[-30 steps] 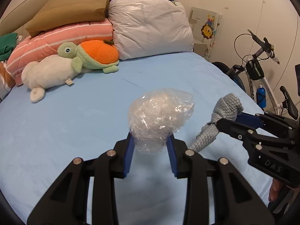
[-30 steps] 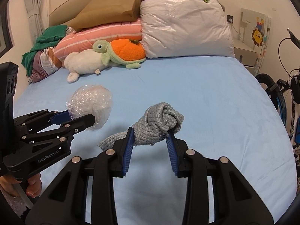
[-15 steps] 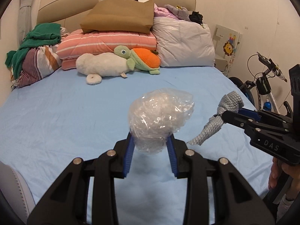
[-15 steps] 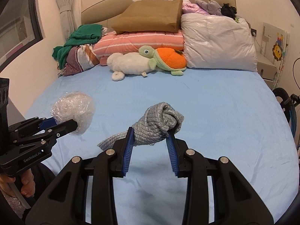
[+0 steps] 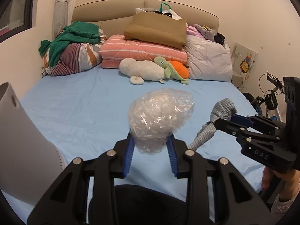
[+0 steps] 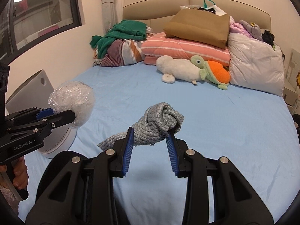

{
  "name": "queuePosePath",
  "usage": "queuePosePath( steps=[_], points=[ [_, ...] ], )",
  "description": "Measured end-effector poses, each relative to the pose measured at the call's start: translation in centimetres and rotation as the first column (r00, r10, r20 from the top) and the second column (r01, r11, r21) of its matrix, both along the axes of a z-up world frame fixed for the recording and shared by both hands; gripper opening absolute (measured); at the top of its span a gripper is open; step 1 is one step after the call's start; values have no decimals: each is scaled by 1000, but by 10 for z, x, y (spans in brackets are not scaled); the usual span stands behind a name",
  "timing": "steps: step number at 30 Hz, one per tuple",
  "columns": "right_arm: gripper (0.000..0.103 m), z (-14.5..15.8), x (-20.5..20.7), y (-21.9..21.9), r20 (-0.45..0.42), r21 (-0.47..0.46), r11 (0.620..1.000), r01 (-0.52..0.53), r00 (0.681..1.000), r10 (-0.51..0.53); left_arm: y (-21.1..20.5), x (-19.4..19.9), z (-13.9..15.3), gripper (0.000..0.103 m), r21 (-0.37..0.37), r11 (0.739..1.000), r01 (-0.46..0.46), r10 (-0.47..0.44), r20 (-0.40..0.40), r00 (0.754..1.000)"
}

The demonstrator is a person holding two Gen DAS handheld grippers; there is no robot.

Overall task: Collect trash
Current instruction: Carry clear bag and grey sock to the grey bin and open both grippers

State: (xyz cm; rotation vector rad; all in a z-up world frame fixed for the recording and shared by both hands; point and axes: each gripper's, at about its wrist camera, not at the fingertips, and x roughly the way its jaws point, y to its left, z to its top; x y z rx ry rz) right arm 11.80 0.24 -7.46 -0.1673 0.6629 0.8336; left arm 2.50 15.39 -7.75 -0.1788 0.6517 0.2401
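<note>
My left gripper (image 5: 150, 144) is shut on a crumpled ball of clear plastic wrap (image 5: 159, 118) and holds it above the foot of the blue bed (image 5: 84, 108). It also shows in the right wrist view (image 6: 71, 101). My right gripper (image 6: 150, 136) is shut on a wadded grey quilted cloth (image 6: 157, 127), whose tail hangs to the left. The cloth (image 5: 215, 120) and right gripper (image 5: 225, 120) show at the right of the left wrist view. The left gripper (image 6: 69, 115) shows at the left of the right wrist view.
A white cylindrical bin-like object (image 5: 20, 150) stands at the bed's left foot corner (image 6: 37, 93). Plush toys (image 5: 150, 71), pillows, a brown paper bag (image 5: 157, 30) and clothes (image 5: 75, 35) lie at the headboard. A bicycle (image 5: 270, 97) stands at the right.
Both grippers have pulled back from the bed toward its foot and turned left, each holding its load. The white cylinder has come into view at the left.
</note>
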Motion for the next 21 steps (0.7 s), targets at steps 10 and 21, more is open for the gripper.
queuePosePath(
  steps=[10, 21],
  points=[
    [33, 49, -62, 85, 43, 48, 971, -235, 971, 233, 60, -90, 49, 34, 40, 983, -180, 176, 92, 980],
    [33, 110, -120, 191, 115, 79, 874, -480, 875, 470, 137, -178, 96, 34, 88, 889, -448, 433, 151, 889]
  ],
)
